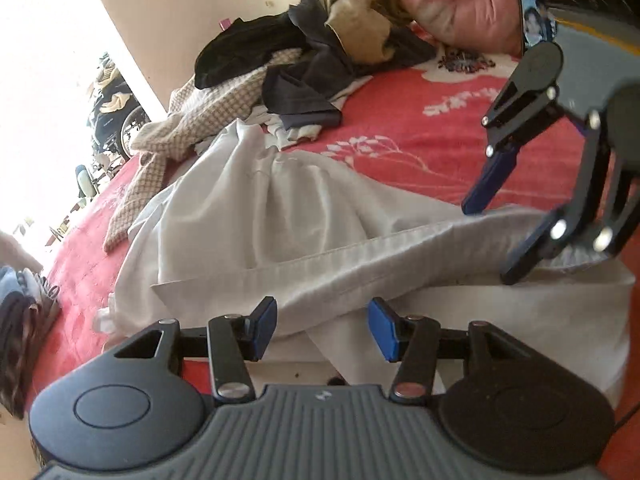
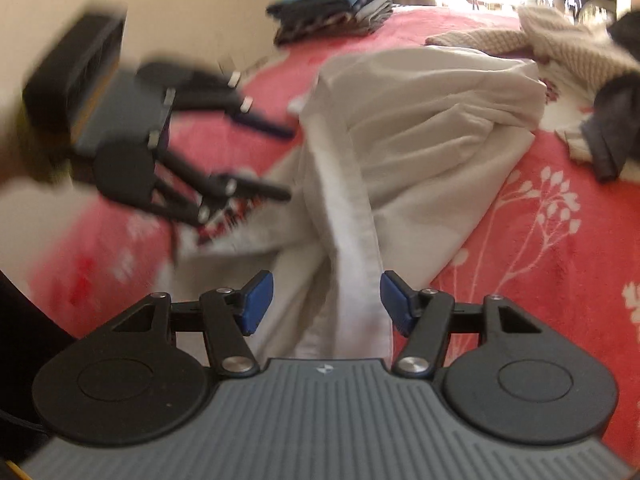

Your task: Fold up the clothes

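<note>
Two grippers: left gripper point(image 1: 322, 328), right gripper point(image 2: 327, 300), each with two blue pads. One white garment point(image 1: 280, 208) spread on one red floral blanket point(image 1: 420, 120). One heap of unfolded clothes point(image 1: 304, 60); separate pieces countable there roughly four: one black, one tan, one dark grey, one beige checked; exact number unclear. One pink pillow point(image 1: 452, 4). One stack of folded clothes point(image 2: 336, 8); layer count not readable. One wheelchair point(image 1: 116, 120) past the bed edge.
</note>
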Action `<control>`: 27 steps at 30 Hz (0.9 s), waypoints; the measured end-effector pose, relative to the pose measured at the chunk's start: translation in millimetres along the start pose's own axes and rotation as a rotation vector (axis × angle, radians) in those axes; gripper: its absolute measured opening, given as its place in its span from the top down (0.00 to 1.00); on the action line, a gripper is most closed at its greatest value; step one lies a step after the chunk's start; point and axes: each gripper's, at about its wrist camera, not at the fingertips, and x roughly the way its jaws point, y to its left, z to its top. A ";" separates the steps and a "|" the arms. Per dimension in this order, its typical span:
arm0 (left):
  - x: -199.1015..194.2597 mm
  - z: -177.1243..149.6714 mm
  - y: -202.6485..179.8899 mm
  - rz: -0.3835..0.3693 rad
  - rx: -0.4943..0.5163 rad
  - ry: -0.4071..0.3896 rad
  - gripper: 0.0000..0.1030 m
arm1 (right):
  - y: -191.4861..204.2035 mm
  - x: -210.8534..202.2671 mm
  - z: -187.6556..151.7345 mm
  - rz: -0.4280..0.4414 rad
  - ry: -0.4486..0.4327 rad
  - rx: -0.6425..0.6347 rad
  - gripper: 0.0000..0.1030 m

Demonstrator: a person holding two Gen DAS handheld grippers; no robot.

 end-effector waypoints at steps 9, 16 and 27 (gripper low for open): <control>23.4 5.6 -2.5 0.027 0.007 -0.012 0.48 | -15.1 -0.9 3.8 -0.052 -0.047 0.083 0.94; 25.6 15.7 12.4 0.120 -0.014 -0.079 0.46 | -9.4 -27.1 17.1 0.017 -0.126 0.074 0.94; 37.5 20.9 32.2 0.160 -0.133 -0.076 0.87 | 8.2 -48.3 14.9 0.084 -0.177 0.074 0.94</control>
